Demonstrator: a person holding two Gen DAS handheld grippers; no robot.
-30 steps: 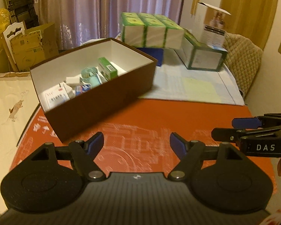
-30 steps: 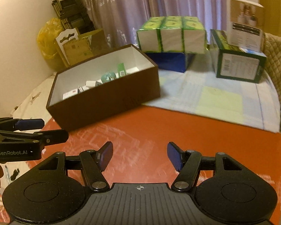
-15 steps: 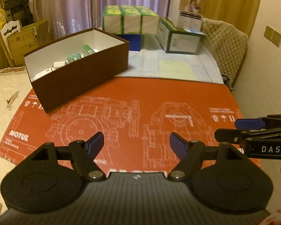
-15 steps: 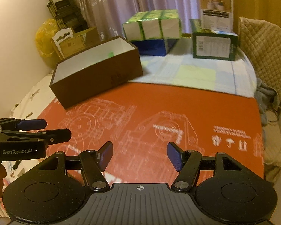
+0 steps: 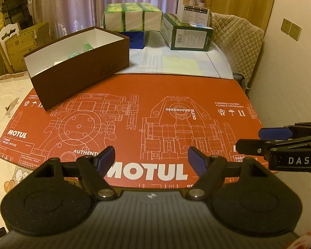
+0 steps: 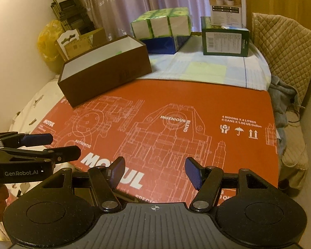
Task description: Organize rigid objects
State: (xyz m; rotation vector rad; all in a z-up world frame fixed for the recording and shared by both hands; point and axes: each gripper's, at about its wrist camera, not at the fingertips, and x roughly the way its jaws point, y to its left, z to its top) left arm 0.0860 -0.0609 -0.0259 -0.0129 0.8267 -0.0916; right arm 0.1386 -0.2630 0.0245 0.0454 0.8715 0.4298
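Left wrist view: both grippers, left gripper point(image 5: 151, 159) and right gripper point(image 6: 154, 171), hover open and empty near brown box point(image 5: 80, 70), which already holds small items; nothing remains loose on red board point(image 5: 176, 95).

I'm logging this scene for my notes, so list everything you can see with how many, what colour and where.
brown box: one, brown outside, white inside, open, far left corner of the red sheet; small items inside, too hidden to count
red printed sheet: one, red with white drawings, nearest surface
pale checked cloth: one, behind the sheet
green-and-white packs: three in a row, on a blue box
dark green carton: one, right of the packs
white carton: one, standing on the green carton
quilted beige cover: one, far right
yellow bag: one, far left by the wall
left tool: black with blue pads, open, empty
right tool: same, open, empty
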